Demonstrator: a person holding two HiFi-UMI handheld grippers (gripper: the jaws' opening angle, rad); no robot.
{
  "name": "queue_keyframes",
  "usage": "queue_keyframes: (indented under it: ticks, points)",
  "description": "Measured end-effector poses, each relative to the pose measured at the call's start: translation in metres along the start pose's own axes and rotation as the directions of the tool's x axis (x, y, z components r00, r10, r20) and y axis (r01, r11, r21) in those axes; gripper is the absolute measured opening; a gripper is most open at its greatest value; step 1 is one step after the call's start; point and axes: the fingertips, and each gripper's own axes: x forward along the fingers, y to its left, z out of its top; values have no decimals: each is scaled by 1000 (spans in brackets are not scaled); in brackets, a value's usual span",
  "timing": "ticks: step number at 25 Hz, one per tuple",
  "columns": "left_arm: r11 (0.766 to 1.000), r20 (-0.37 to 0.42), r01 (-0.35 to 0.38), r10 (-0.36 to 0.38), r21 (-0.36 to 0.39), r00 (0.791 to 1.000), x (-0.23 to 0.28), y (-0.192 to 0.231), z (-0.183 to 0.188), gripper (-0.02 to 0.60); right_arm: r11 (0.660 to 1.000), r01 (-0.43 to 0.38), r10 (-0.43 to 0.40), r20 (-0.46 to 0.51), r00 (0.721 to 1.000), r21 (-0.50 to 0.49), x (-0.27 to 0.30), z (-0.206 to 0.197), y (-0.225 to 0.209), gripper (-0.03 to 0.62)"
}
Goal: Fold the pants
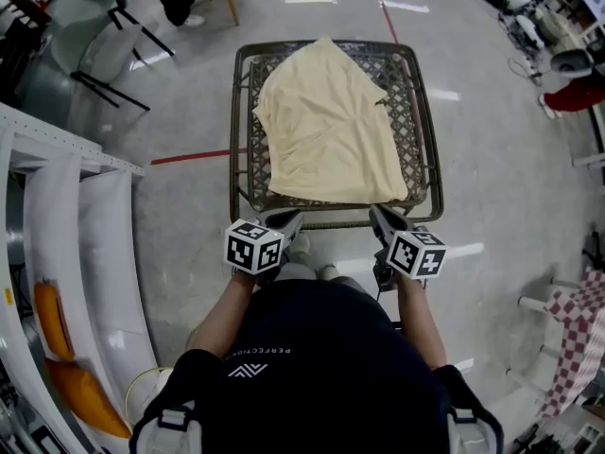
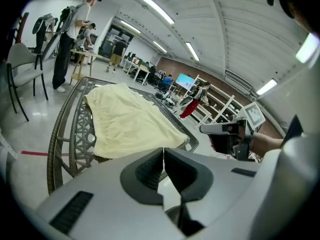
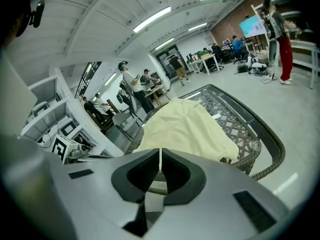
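Jaws shut and empty, my left gripper (image 1: pixel 289 221) hangs at seven o'clock of the wicker table (image 1: pixel 238 130) and my right gripper (image 1: pixel 380 218) at five, both just at its near rim. I judge they are closed because neither has reached cloth yet. Beyond my tips, toward twelve o'clock, the pale yellow pants (image 1: pixel 326 126) lie flat on the tabletop, near edge facing me. Their two near corners sit roughly in line with my grippers, which suits pinching both at once for a fold.

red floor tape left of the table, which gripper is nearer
Left. The left gripper is by the table's near-left corner, close to the tape; the right gripper is farther right.
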Motion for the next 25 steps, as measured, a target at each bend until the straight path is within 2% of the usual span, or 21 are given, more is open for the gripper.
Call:
queue_keyframes:
  ticks: [4,10,12,15,21,25]
  points:
    - [1000,-46,-2,3,9,999,-1,23,-2,12,999,22,-21,-16,1000,25,13,-1,-1,40]
    - [1000,-86,7,-5,21,996,-2,49,-5,20,993,107,-108,6,994,56,20,-1,-11,40]
    - [999,-103,4,-1,32,995,2,58,-5,111,989,132,-133,10,991,63,21,-1,-15,41]
    - [999,-122,-5,10,41,992,8,64,-8,131,982,173,-173,-4,985,73,16,-8,-24,41]
    - [993,-157,-73,87,91,984,6,77,-10,160,970,228,-228,-3,974,82,10,-8,-50,42]
    - [989,-139,-143,148,44,979,5,91,-8,170,965,249,-249,-20,968,79,7,-5,-76,44]
